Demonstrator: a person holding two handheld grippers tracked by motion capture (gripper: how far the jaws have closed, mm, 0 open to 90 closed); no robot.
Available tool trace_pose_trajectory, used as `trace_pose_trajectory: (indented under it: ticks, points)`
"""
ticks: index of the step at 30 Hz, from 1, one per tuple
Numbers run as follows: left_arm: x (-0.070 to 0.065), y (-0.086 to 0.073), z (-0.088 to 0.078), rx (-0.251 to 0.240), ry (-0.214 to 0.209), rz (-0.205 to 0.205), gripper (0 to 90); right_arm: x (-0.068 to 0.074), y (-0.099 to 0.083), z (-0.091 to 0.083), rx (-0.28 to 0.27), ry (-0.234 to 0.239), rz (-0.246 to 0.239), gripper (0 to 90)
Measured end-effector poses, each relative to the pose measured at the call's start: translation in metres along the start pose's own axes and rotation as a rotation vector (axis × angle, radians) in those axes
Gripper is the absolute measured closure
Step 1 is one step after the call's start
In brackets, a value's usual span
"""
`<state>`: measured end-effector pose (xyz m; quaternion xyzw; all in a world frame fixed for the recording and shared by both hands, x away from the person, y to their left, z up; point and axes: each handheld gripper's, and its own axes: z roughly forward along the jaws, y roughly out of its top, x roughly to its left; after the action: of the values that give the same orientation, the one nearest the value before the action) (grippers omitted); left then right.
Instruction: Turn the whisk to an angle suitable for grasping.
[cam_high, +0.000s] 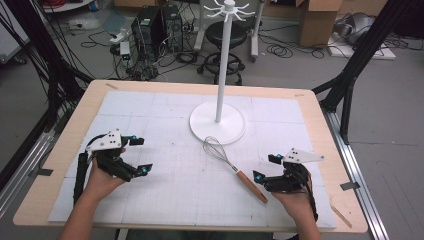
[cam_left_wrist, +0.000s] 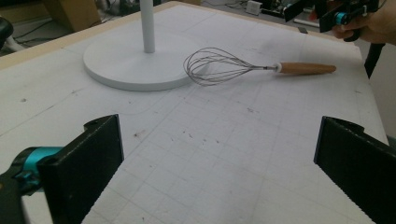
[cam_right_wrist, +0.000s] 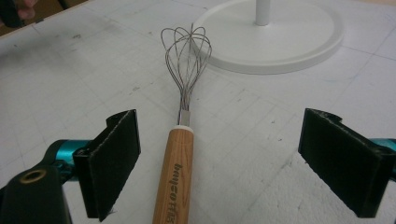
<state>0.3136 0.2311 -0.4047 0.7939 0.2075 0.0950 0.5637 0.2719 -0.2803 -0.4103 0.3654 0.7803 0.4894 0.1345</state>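
A wire whisk (cam_high: 235, 168) with a wooden handle lies flat on the white mat, its wire head close to the round base of a white hanging stand (cam_high: 217, 123). My right gripper (cam_high: 265, 167) rests near the table's front right, open, pointing at the whisk. In the right gripper view the whisk's handle (cam_right_wrist: 180, 172) lies on the mat between the wide jaws, nearer the left one, and neither pad touches it. My left gripper (cam_high: 141, 155) sits at the front left, open with nothing between its fingers. In the left gripper view the whisk (cam_left_wrist: 224, 67) lies well ahead.
The stand's tall pole (cam_high: 223, 65) rises from the base and carries a ring of hooks (cam_high: 227, 10) at its top. The gridded white mat (cam_high: 165, 115) covers most of the wooden table. Behind the table are a stool, computer cases, cables and cardboard boxes.
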Motion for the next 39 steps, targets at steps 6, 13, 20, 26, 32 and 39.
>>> trace_pose_trajectory:
  ticks: [6, 13, 20, 26, 32, 39]
  points:
    - [-0.002, 0.0, 0.001, 0.012, -0.002, 0.007, 2.0, 0.002, -0.001, 0.003, 0.02, 0.002, -0.001, 11.5]
    - [-0.002, 0.0, 0.001, 0.013, -0.009, 0.008, 2.0, 0.007, 0.002, 0.002, 0.021, -0.006, -0.001, 11.8]
    - [-0.004, -0.002, 0.006, 0.041, -0.016, 0.012, 2.0, 0.015, 0.003, 0.013, 0.071, 0.005, -0.01, 17.3]
    - [-0.004, -0.002, 0.007, 0.045, -0.014, 0.015, 2.0, 0.019, 0.002, 0.023, 0.124, 0.009, -0.024, 24.7]
    - [-0.004, -0.002, 0.008, 0.059, -0.01, 0.017, 2.0, 0.023, -0.003, 0.034, 0.187, 0.018, -0.012, 37.5]
    - [-0.003, -0.003, 0.009, 0.061, -0.011, 0.017, 2.0, 0.023, -0.009, 0.043, 0.26, -0.011, -0.019, 43.9]
